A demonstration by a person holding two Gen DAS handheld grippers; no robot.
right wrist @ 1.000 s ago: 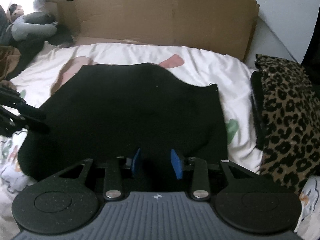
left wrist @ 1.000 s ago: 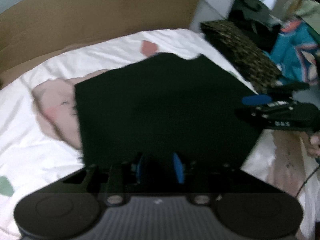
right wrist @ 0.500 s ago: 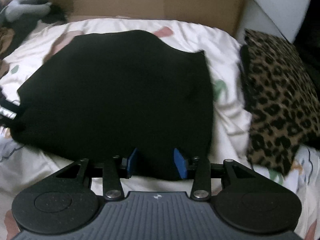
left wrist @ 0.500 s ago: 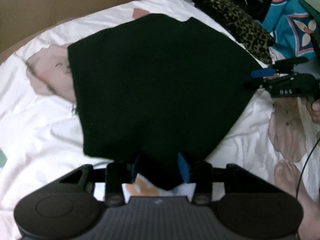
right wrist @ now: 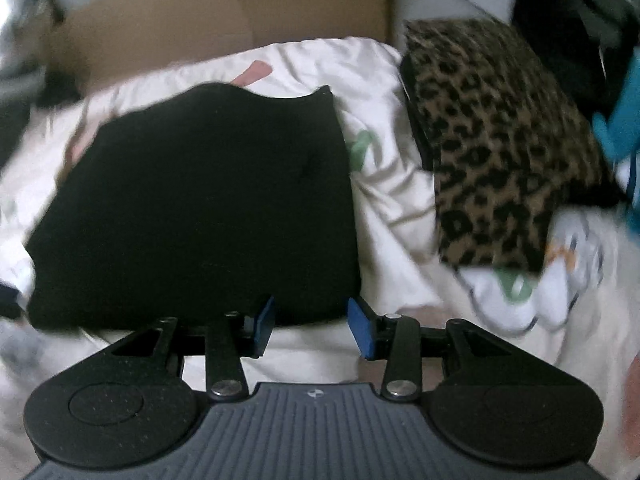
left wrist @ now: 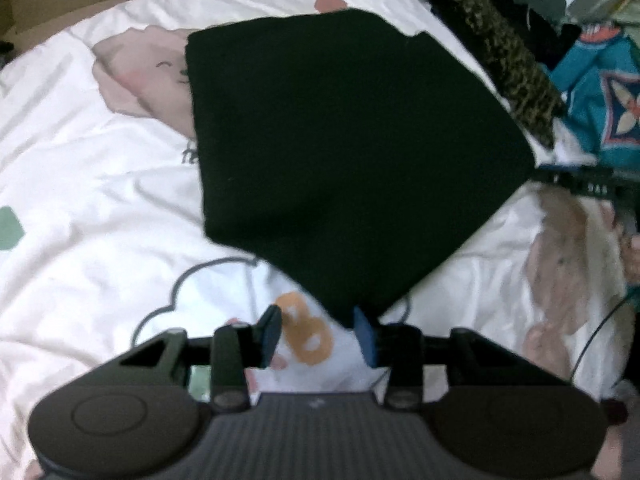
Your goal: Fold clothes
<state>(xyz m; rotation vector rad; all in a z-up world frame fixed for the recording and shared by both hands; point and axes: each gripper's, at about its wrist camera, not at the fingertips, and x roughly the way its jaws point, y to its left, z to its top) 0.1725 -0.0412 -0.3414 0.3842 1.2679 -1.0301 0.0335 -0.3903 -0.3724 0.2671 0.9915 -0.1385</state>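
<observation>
A black folded garment lies flat on the white printed bedsheet. My left gripper stands open just off the garment's near corner. The corner tip reaches the gap by the right pad, but the pads do not press on it. In the right wrist view the same garment fills the left half. My right gripper is open at its near edge, with cloth just beyond the blue pads and sheet between them. The right gripper also shows dark at the garment's right corner.
A leopard-print cushion lies on the bed right of the garment. Brown cardboard stands behind the bed. Teal patterned fabric and dark clutter are at the far right. A hand and a thin cable show at the right edge.
Both grippers have drawn back from over the garment to its near edge. Their jaws have widened and the cloth that lay between the pads now rests on the sheet.
</observation>
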